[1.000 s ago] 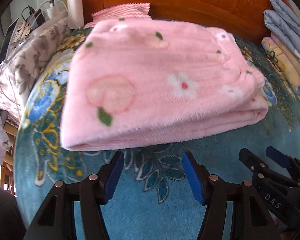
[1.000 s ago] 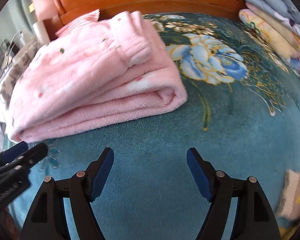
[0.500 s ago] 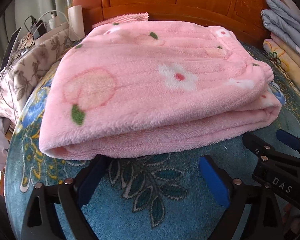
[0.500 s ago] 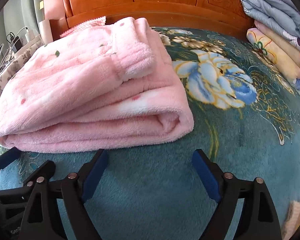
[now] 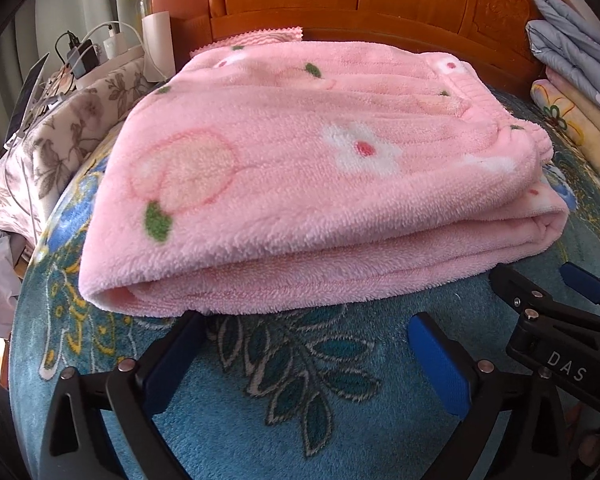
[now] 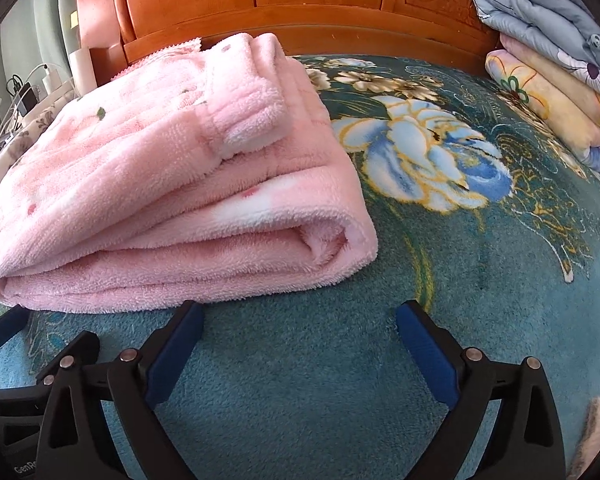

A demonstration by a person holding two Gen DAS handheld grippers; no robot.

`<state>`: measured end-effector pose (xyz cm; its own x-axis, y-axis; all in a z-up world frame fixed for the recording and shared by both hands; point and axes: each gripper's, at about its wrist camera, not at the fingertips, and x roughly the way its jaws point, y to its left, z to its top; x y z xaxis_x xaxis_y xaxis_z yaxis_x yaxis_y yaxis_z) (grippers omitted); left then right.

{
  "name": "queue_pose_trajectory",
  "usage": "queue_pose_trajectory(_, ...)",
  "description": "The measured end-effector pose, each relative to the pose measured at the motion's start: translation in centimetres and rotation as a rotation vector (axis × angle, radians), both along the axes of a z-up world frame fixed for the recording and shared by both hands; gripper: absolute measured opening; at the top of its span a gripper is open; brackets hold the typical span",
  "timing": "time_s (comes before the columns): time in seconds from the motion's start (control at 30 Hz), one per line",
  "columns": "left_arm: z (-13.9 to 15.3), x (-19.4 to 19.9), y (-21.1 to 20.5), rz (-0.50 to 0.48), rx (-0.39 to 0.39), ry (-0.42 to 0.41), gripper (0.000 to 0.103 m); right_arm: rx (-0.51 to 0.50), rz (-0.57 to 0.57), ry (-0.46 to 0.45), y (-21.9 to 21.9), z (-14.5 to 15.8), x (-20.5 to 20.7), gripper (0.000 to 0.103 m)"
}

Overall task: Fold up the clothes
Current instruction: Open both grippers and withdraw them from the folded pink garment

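Left gripper point(image 5: 304, 320) spreading wider, nothing between the blue pads — tips just at the near fold of the folded pink fleece garment point(image 5: 320, 184), lying on the teal floral blanket point(image 5: 260, 420). "DAS" readable on the right gripper point(image 5: 540, 284) alongside — jaws opening too, bare blanket between. Stacked quilts point(image 6: 548, 52) far right.

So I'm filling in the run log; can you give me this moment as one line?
stage: fold done | pink fleece garment: folded on teal floral blanket | left tool: opening, empty | right tool: opening, empty | both beside near edge
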<state>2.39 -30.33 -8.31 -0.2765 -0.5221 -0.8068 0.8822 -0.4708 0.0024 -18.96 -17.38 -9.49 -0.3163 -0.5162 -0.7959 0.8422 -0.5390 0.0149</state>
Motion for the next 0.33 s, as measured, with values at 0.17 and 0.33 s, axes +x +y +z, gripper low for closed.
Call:
queue_pose_trajectory(0.17, -0.11, 0.14, 0.13, 0.0, -0.002, -0.002, 0.103, 0.0, -0.003, 0.005, 0.0, -0.12, -0.02, 0.098)
queue_pose_trajectory(0.33, -0.15, 0.46, 0.13, 0.0, -0.004, -0.001, 0.103, 0.0, -0.002, 0.007, 0.03, -0.14, 0.09, 0.098)
